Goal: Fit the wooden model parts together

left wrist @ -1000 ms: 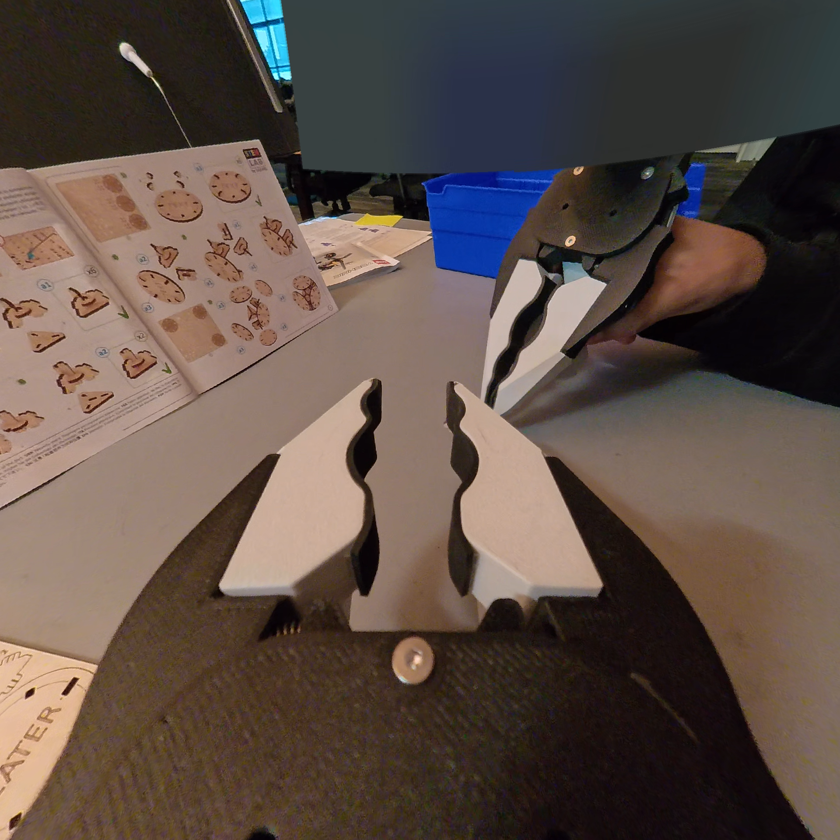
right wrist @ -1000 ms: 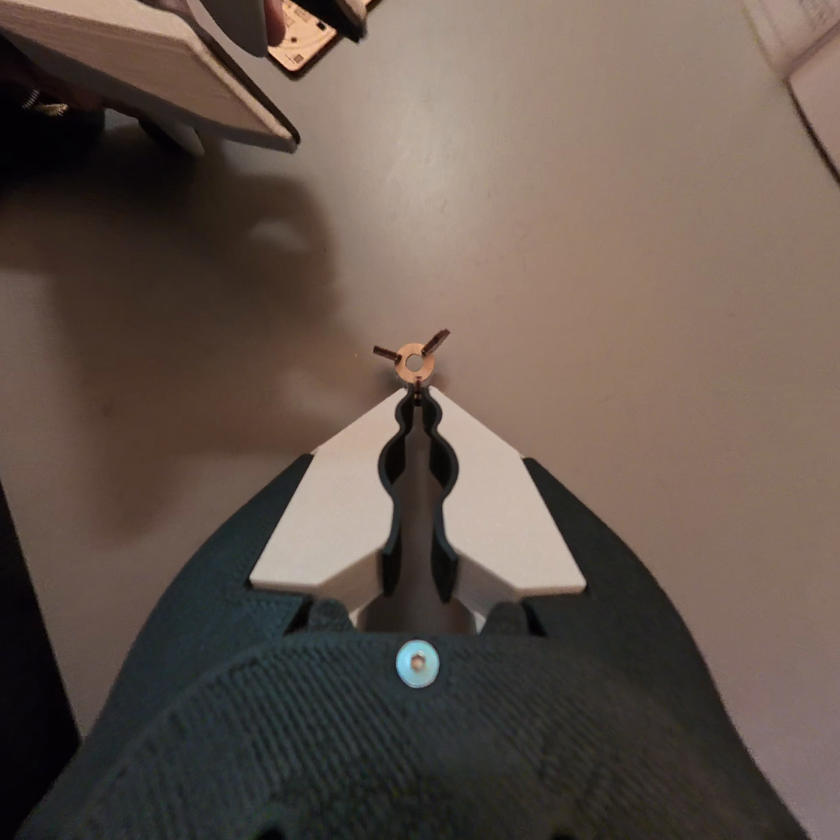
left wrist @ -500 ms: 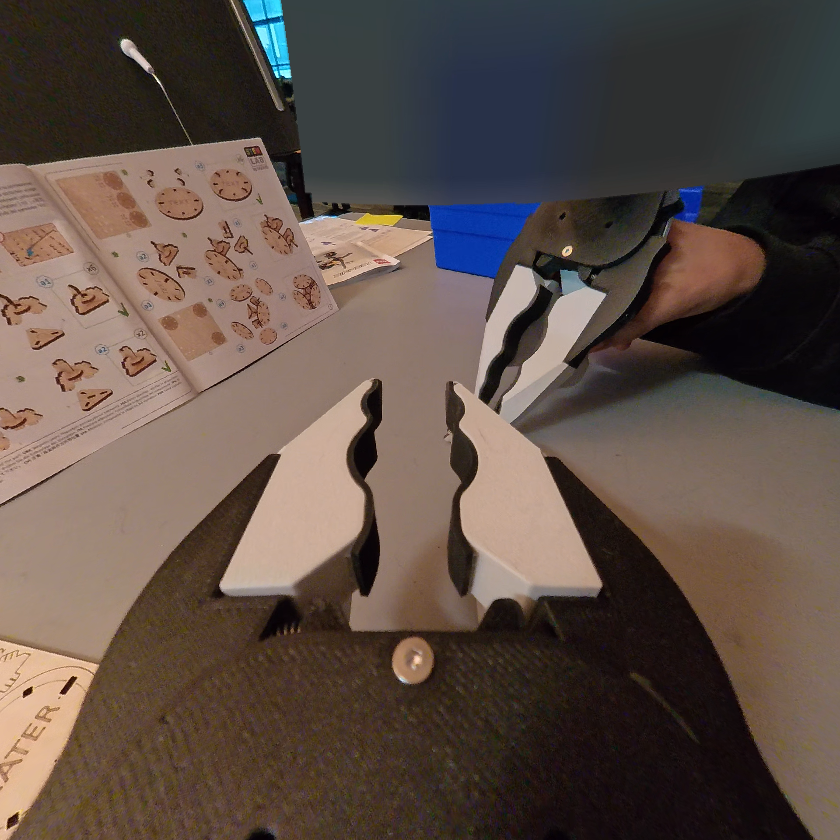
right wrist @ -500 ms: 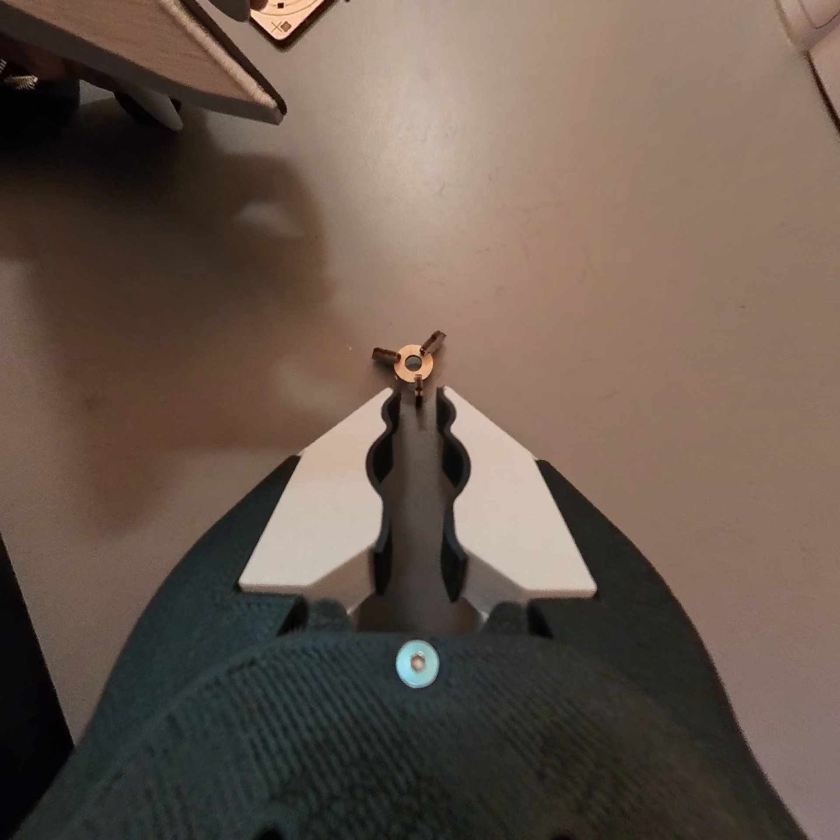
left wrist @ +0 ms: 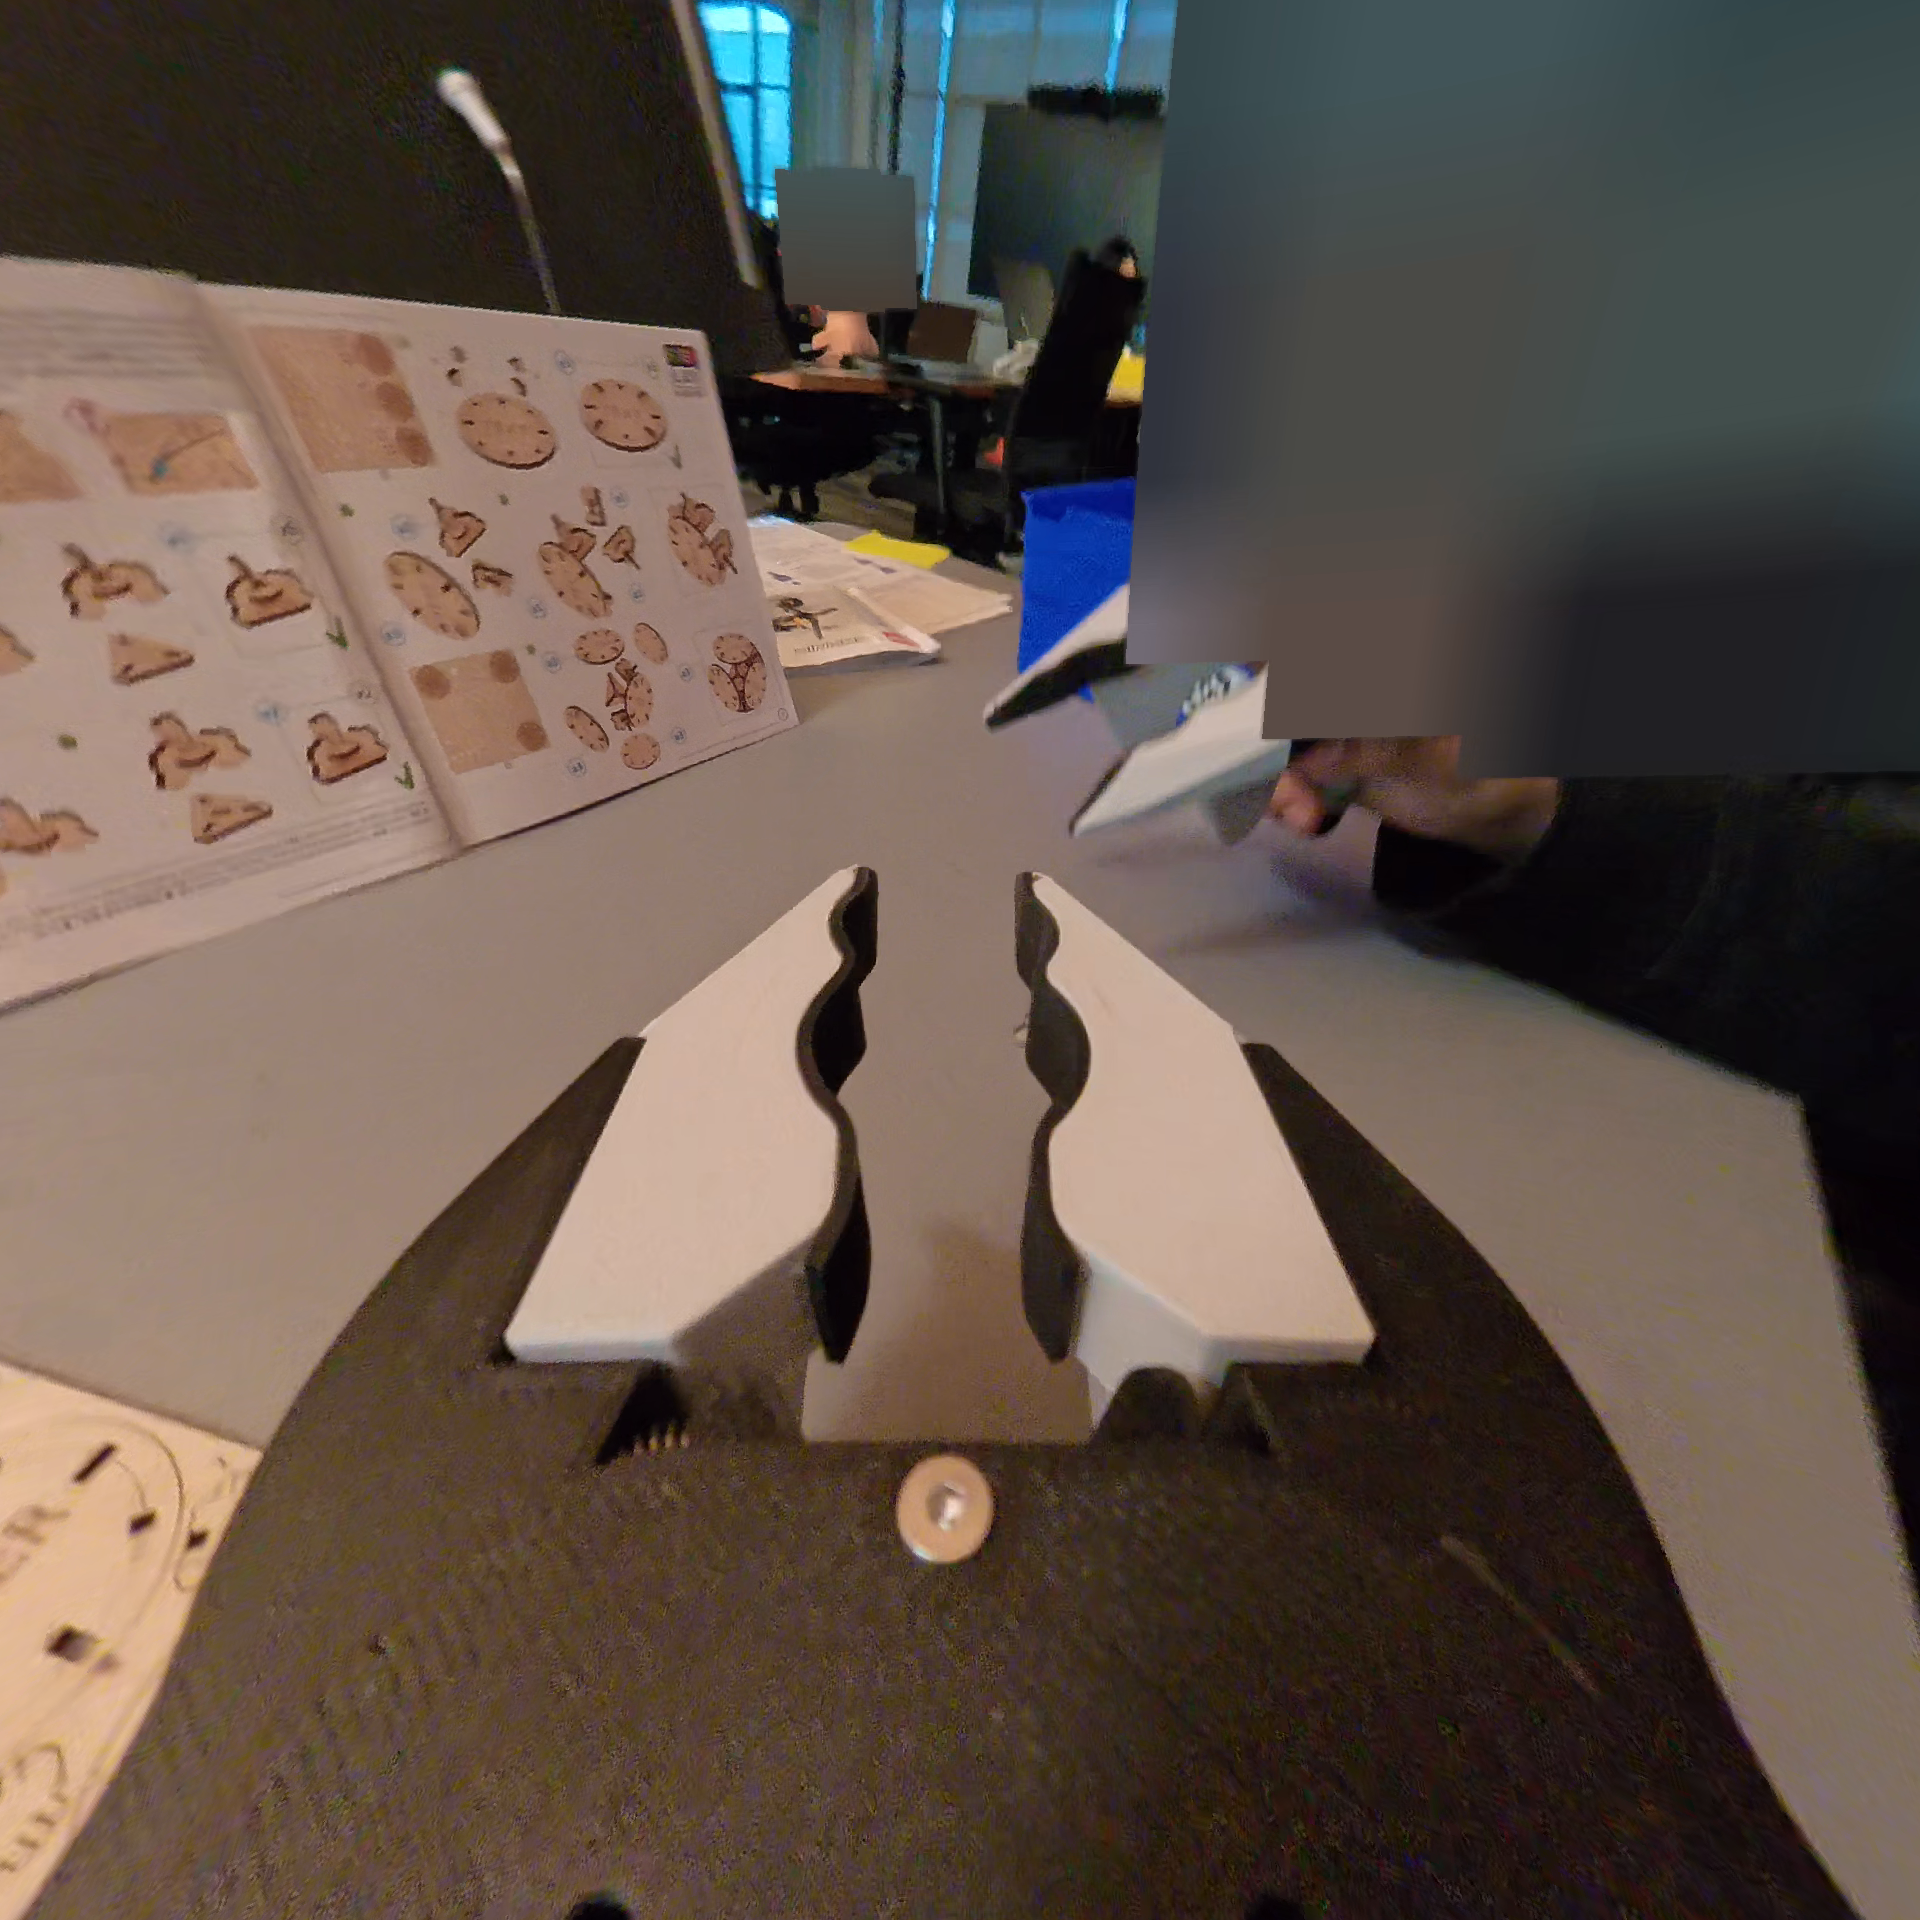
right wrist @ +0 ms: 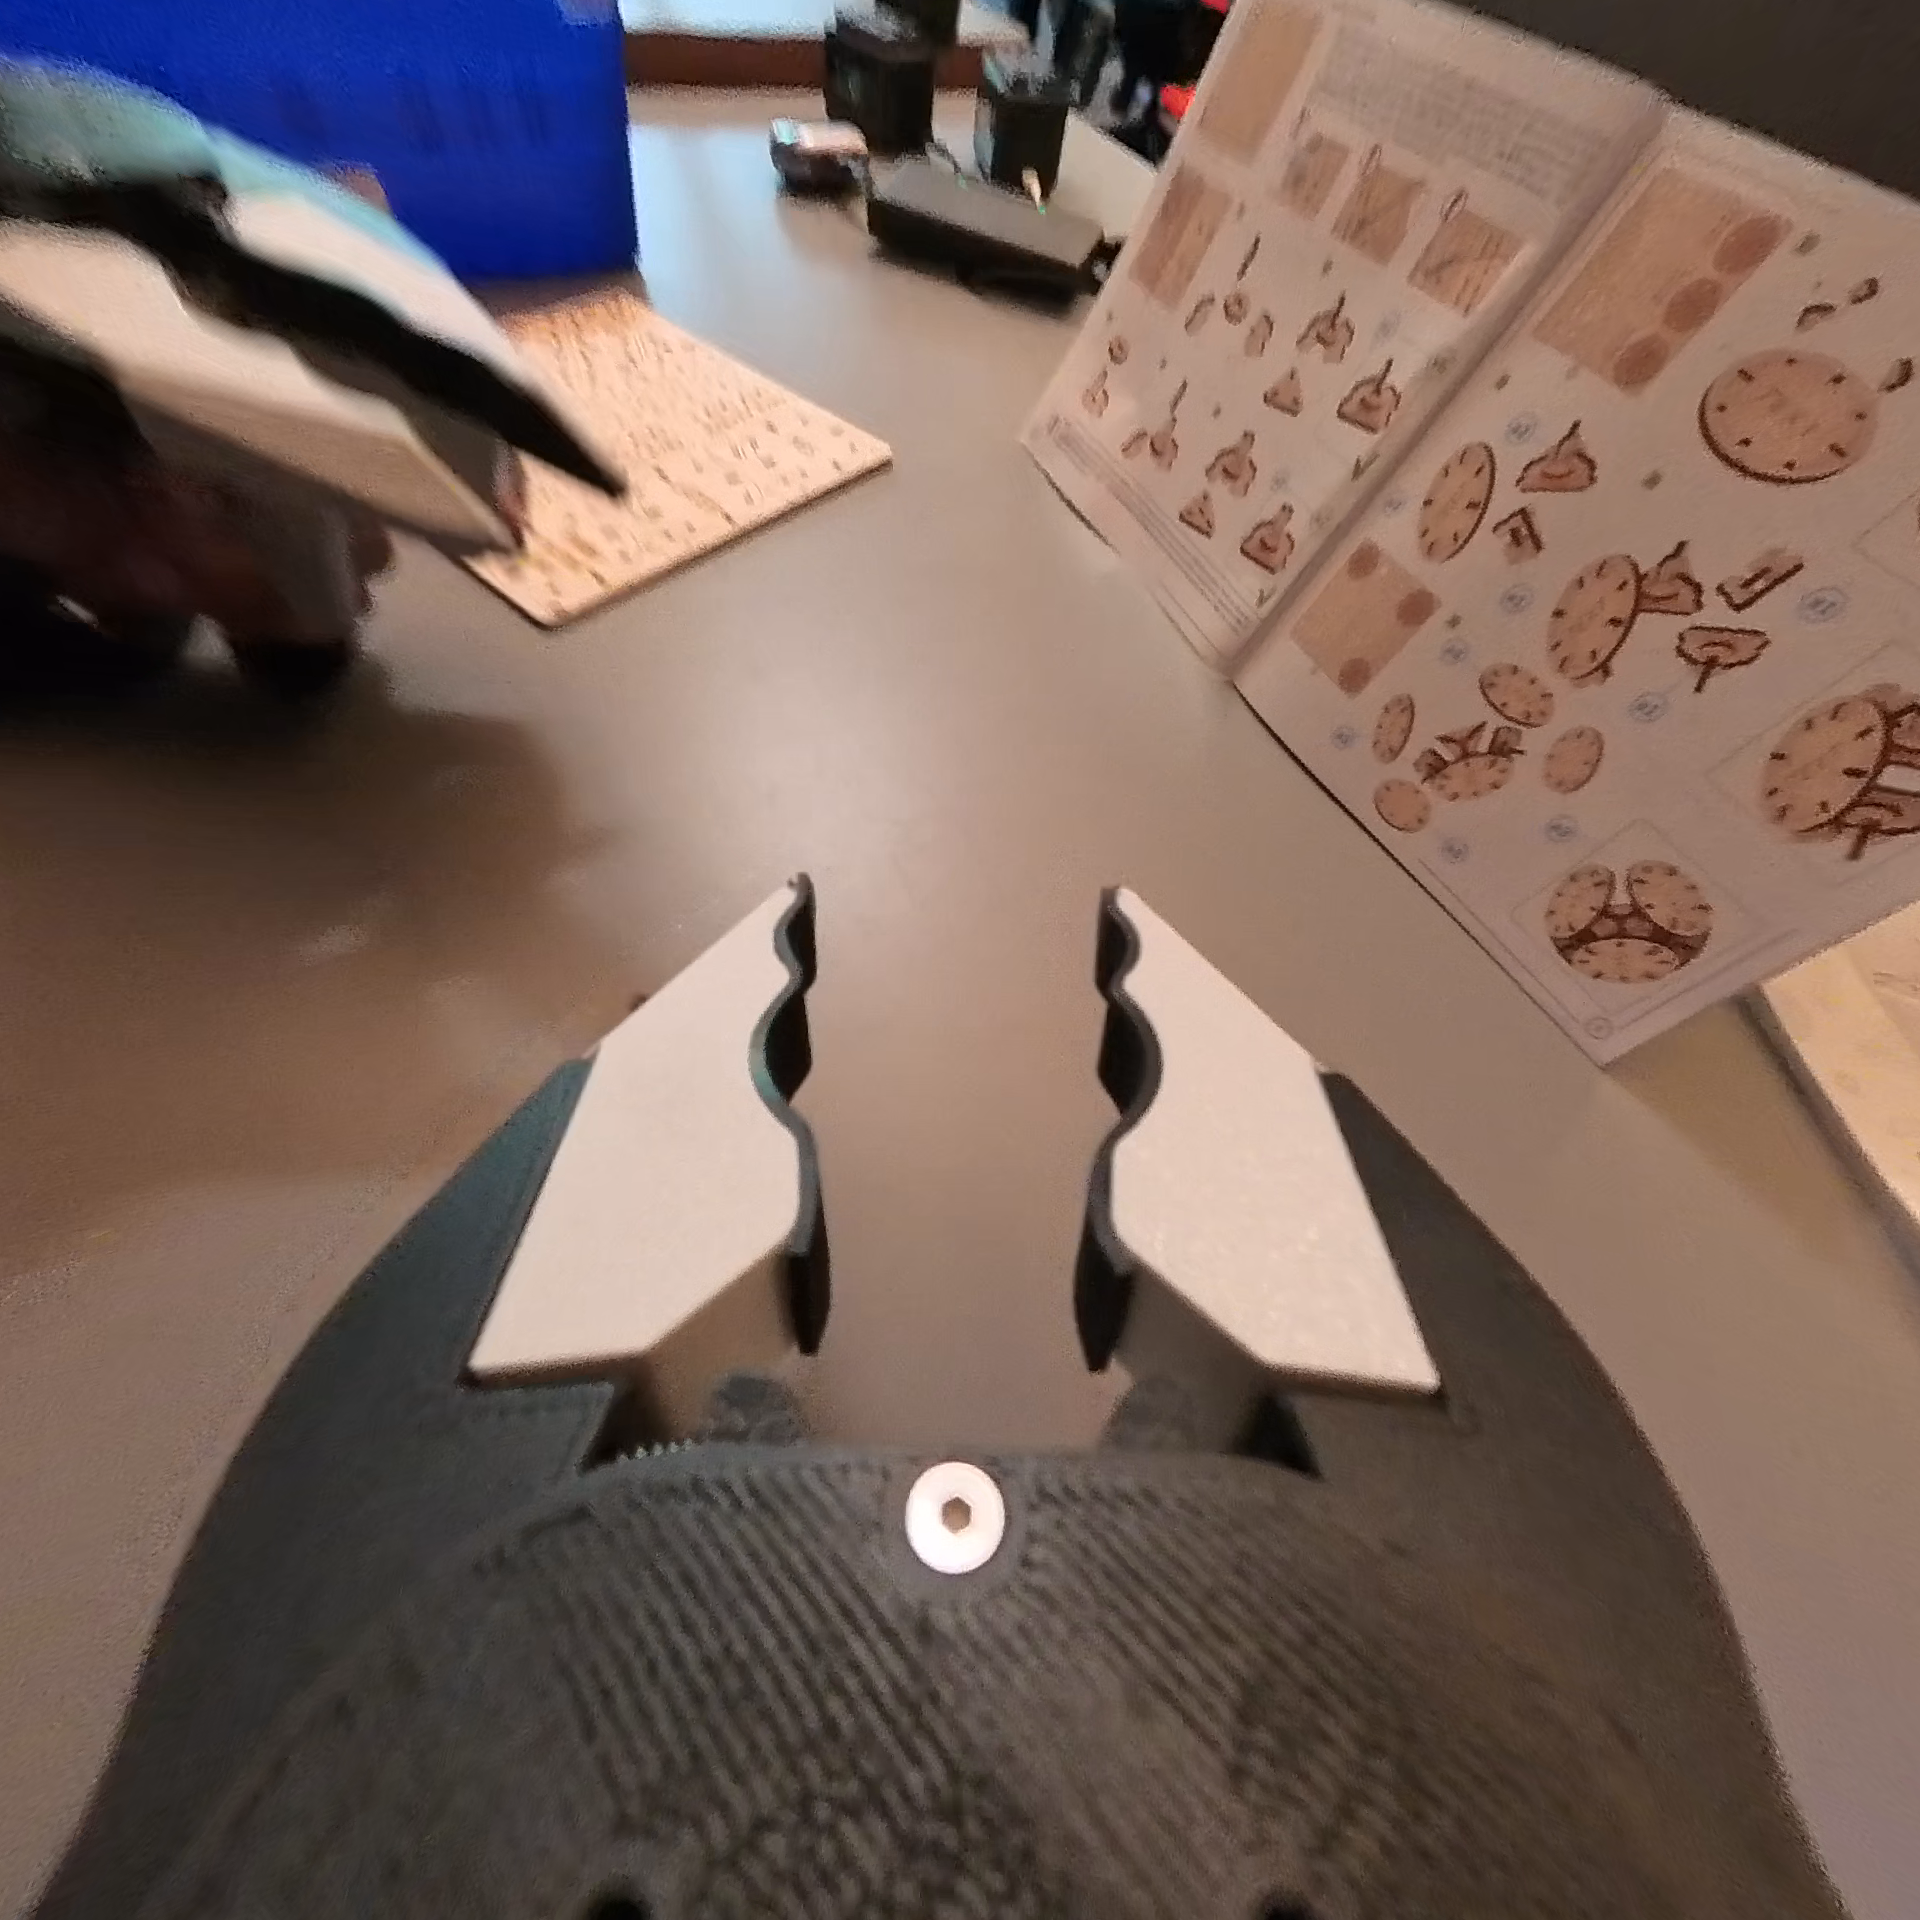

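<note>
You are working in dim, warm indoor light; the only bright spots are the far windows [left wrist: 748,62], bluish and slightly blown out. The grey table [left wrist: 312,1122] shows soft sheen, and broad, soft-edged shadows lie on it in the right wrist view, at left. Motion blur smears the other gripper in both views: the right gripper [left wrist: 1164,727] and the left gripper [right wrist: 312,343]. Wide-angle distortion bends the open booklet [right wrist: 1558,499] toward the edges. Near housings look soft and grainy.

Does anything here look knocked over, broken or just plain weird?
Nothing stands out. The open instruction booklet and the wooden parts sheet lie flat on the grey table; both grippers are open and empty.
</note>
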Demonstrator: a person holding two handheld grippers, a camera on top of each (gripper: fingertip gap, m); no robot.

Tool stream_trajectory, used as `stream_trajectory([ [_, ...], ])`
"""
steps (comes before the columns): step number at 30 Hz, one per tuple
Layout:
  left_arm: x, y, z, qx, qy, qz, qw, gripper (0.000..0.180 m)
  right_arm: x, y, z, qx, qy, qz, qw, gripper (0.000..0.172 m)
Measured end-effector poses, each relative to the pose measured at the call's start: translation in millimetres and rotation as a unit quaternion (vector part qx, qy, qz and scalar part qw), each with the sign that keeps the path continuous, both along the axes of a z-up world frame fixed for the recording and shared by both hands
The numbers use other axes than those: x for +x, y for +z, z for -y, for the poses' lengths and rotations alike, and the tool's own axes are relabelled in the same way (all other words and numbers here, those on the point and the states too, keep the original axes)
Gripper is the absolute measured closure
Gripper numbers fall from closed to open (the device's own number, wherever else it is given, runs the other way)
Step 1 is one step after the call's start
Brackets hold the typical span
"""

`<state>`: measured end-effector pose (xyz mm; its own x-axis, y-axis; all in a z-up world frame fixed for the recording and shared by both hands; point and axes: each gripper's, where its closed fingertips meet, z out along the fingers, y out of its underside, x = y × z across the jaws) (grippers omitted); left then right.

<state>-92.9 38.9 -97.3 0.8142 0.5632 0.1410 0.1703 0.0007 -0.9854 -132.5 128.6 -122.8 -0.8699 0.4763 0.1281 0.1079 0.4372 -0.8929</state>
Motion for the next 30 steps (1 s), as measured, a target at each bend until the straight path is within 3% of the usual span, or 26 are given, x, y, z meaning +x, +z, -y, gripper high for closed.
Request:
stream_trajectory([
  [6,-15,18,36,0.138,0.026,0.067,0.988,0.153,-6,-23,3,0.034,-0.014,-0.002,0.999,0.106],
  [13,-12,6,25,0.057,0.035,0.026,0.997,0.155,-18,-22,-11,0.001,-0.031,-0.001,1.000,0.126],
  [18,-11,7,25,0.059,0.035,0.021,0.997,0.157,-22,-14,-14,-0.053,-0.044,0.027,0.997,0.119],
  [22,-9,8,26,0.078,0.023,0.040,0.996,0.162,-25,-6,-19,-0.070,-0.067,0.022,0.995,0.103],
  [30,-8,6,24,0.078,0.014,0.049,0.996,0.163,-23,8,-19,-0.106,-0.071,0.001,0.992,0.110],
])
